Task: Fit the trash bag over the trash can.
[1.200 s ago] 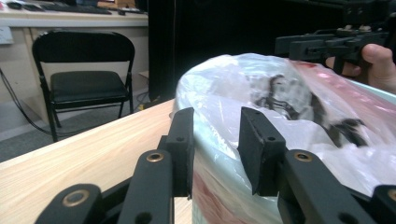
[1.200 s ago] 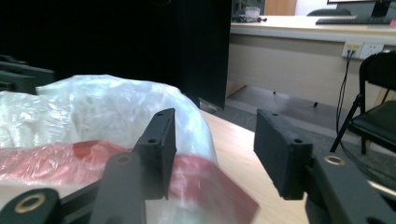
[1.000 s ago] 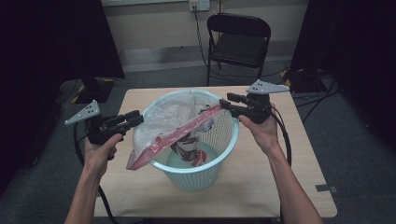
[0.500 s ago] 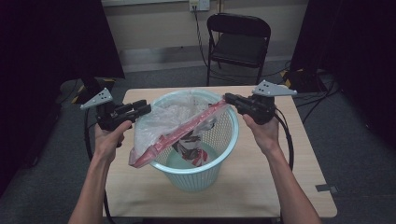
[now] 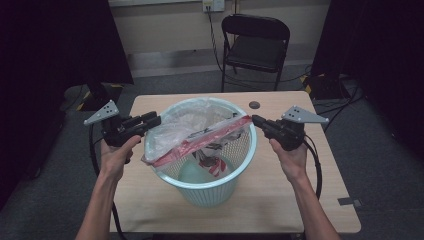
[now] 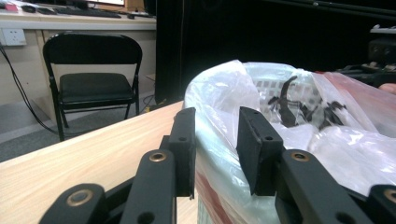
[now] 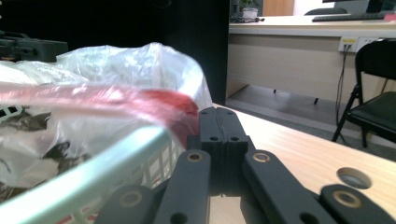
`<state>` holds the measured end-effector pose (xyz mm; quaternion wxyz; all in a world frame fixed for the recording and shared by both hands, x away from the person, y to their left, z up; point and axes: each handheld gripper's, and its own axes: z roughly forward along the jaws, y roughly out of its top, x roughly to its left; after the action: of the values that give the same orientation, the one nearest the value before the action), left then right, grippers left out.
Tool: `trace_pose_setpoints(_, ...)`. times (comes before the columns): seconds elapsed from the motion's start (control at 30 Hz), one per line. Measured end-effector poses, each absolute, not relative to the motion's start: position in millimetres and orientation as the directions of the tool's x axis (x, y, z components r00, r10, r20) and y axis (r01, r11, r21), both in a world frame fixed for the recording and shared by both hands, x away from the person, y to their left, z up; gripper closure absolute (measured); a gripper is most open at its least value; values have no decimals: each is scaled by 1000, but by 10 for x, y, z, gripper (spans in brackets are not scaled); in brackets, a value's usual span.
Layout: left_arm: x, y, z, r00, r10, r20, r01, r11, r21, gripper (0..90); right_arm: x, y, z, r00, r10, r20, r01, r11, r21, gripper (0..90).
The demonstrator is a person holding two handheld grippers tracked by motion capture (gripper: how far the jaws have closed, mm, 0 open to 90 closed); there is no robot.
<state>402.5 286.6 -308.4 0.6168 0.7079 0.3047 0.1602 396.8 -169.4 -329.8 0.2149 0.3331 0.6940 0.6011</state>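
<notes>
Dark curtains are hanging behind the tabletop (image 5: 300, 200), where a basket (image 5: 220, 187) is standing mid-surface. Its bag (image 5: 200, 132) is lying stretched across the rim. The right gripper (image 5: 256, 120) is pinching the bag's red edge, seemingly to hold it taut, while the left gripper (image 5: 152, 120) is waiting, parted, at the opposite rim.

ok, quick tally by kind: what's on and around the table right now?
Baskets: 1, the pale green basket on the table
Plastic bags: 1, the clear bag with a red edge draped over it
Grippers: 2, the left gripper open at the bag, the right gripper shut on the bag's red edge
Folding chairs: 1, the black chair behind the table
Total: 5
</notes>
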Motion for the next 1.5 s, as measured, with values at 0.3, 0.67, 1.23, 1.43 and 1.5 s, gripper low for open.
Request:
trace_pose_setpoints(0.3,3794,3035,-3066,767,620,-165,246,-47,968,664,4189,-1566,-3384,-694,713,95,229,94,969,826)
trace_pose_setpoints(0.67,4282,2996,-2983,757,627,-183,249,-17,968,545,4320,-1622,-3066,-655,751,81,200,68,977,631)
trace_pose_setpoints(1.23,3978,3020,-3106,763,623,-172,237,-22,971,673,4320,-1308,-2942,-716,695,72,240,148,960,627)
trace_pose_setpoints(1.43,3925,3007,-3110,753,636,-170,231,-14,973,670,4207,-1347,-2929,-708,705,32,177,134,975,834)
trace_pose_setpoints(1.5,3924,3008,-3110,753,636,-170,231,-14,973,669,4183,-1372,-2916,-714,700,24,168,137,976,900)
